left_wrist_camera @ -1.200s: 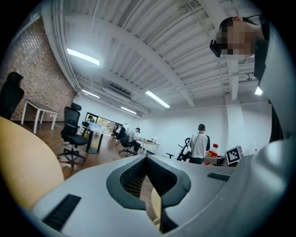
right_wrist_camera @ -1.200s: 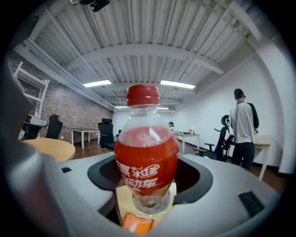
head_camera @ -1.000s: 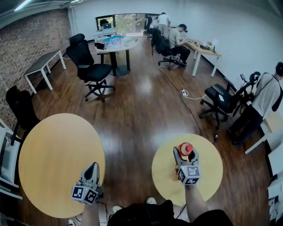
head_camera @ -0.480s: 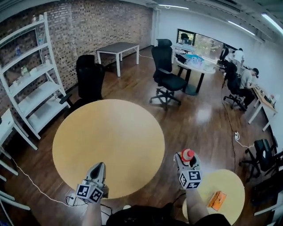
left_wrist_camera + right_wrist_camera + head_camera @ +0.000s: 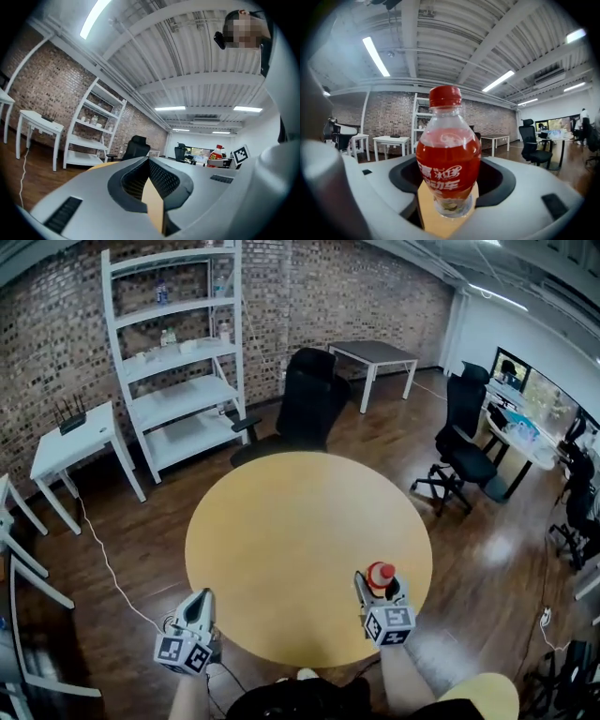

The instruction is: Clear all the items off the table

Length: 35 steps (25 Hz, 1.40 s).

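A red drink bottle point(image 5: 381, 575) with a red cap stands upright between the jaws of my right gripper point(image 5: 379, 585), which is shut on it above the near right part of the round yellow table point(image 5: 300, 521). The right gripper view shows the bottle point(image 5: 447, 154) close up, with my right gripper's point(image 5: 449, 180) pads against its lower body. My left gripper point(image 5: 200, 601) hangs at the table's near left edge with its jaws shut and nothing in them. In the left gripper view the left gripper point(image 5: 149, 162) points level, and the bottle point(image 5: 216, 157) shows far to the right.
A white shelf unit point(image 5: 178, 362) and a small white table point(image 5: 70, 442) stand against the brick wall. A black office chair point(image 5: 305, 404) sits behind the table, another point(image 5: 464, 442) to the right. A cable point(image 5: 103, 559) runs across the floor. A smaller round table point(image 5: 492, 697) shows at the bottom right.
The view has swung left from the small round table to the large one. My right gripper has carried the bottle across with it; the left gripper stays shut.
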Motion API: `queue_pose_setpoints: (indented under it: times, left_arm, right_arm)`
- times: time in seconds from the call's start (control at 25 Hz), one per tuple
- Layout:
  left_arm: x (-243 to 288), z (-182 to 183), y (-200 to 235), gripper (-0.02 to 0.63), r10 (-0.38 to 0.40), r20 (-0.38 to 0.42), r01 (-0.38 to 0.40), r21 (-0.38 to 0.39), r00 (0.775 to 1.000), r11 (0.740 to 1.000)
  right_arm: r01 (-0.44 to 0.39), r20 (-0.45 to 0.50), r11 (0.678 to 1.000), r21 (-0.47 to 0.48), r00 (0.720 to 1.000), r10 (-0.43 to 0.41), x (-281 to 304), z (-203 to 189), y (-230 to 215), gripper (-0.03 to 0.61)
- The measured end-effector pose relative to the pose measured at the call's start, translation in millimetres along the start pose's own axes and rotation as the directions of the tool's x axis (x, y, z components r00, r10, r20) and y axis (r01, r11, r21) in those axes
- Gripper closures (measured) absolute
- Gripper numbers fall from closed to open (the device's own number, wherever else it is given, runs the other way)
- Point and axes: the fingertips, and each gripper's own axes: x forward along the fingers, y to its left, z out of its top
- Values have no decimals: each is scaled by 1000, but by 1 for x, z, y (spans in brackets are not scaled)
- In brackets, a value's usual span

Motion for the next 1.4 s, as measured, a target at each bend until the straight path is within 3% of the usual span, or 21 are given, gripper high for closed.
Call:
queue_pose_setpoints:
  times: [0.12, 0.28, 0.52, 0.68, 0.88, 1.16, 1.4]
  left_arm:
    - [-13, 1, 22, 623, 98, 4, -98, 12, 995, 995]
    - [-48, -12, 28, 623, 234, -15, -234, -9, 972, 972]
    - [-115, -31, 41, 623, 435, -60, -437, -28, 898, 899]
    - [-134, -41, 46, 623, 496, -77, -500, -38, 865, 865]
    - [-161, -50, 43, 623, 590, -78, -595, -56, 804, 802]
    - [-188, -58, 53, 621, 644, -110, -652, -61, 757, 756]
    - [-194, -57, 57, 623, 639, -121, -649, -64, 759, 758]
  right_arm:
    - [-124, -26, 992, -14, 992, 123, 44, 0, 40, 265]
    - [-281, -86, 959, -43, 957, 277, 78, -13, 78, 265]
    - [-452, -170, 891, -40, 882, 440, 109, -44, 140, 265]
    - [-499, -217, 866, -36, 850, 481, 129, -64, 165, 265]
    - [-578, -272, 816, -18, 788, 552, 139, -88, 195, 264]
    - [-594, -297, 805, 3, 768, 568, 146, -109, 228, 262]
    - [-570, -242, 822, 1, 797, 553, 139, -113, 234, 259]
